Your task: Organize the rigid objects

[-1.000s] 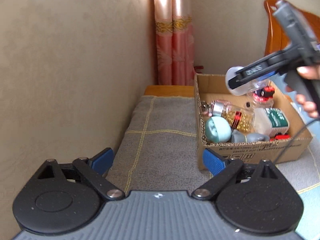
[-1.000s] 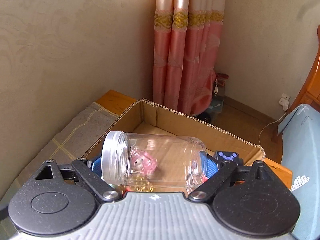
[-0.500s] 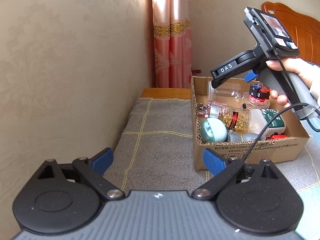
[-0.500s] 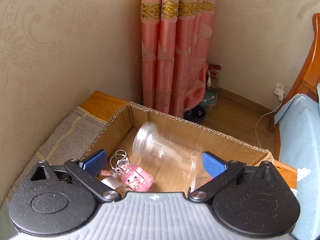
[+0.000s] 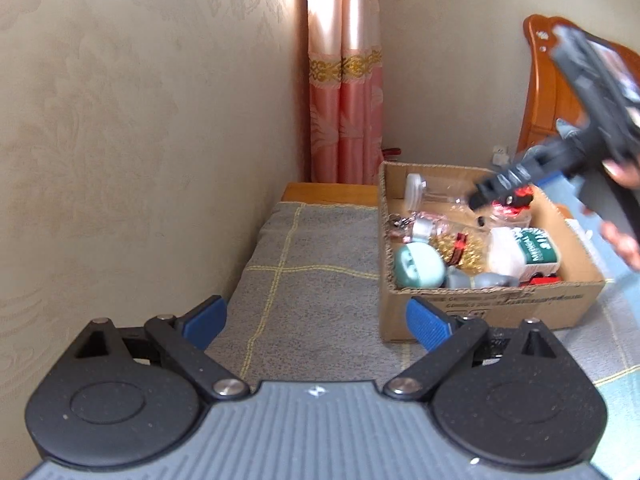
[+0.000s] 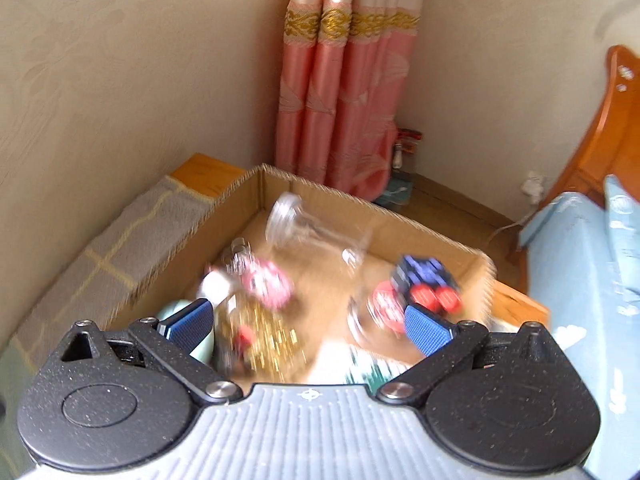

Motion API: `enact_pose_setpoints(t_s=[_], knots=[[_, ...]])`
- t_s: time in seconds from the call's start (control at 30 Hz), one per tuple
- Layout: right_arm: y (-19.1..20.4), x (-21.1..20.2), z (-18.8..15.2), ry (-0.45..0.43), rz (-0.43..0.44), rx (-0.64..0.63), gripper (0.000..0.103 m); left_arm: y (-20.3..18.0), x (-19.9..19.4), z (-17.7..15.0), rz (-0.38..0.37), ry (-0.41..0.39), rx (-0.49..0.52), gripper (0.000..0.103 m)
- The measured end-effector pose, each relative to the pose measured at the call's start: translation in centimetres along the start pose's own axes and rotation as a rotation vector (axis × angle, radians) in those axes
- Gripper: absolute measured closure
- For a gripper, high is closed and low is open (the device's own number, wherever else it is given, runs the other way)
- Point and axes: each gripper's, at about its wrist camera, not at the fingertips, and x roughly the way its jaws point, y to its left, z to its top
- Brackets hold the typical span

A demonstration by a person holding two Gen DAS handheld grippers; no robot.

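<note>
A cardboard box stands on the grey blanket and holds several rigid objects. A clear plastic jar lies on its side at the far end of the box; it also shows in the right wrist view. My right gripper is open and empty, raised above the near part of the box; it shows blurred in the left wrist view. My left gripper is open and empty, low over the blanket, left of the box.
In the box lie a teal round object, a bottle of gold bits, a white bottle with a green label, a pink toy and a blue and red toy. A beige wall stands left, pink curtains behind.
My right gripper opened and let go of the clear jar, which dropped into the far end of the box. The gripper then rose and drew back. My left gripper stayed nearly still.
</note>
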Motion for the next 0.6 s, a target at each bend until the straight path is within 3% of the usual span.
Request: enact_pose_setpoints(t_s=[0.13, 0.27, 0.6], knots=[[0.8, -5.0, -4.2, -0.028, -0.089, 0.035, 0.000, -0.7, -1.0, 0.2, -0.016, -0.010, 0.002, 0.007], [0.8, -9.3, -9.1, -0.057, -0.115, 0.119, 0.000, -2.1, -1.5, 0.0, -0.022, 0.018, 0.021, 0.007], [1.1, -13.2, -14.9, -0.100, -0.169, 0.302, 0.000, -5.3, -2.4, -0.7, -0.063, 0.073, 0.078, 0.007]])
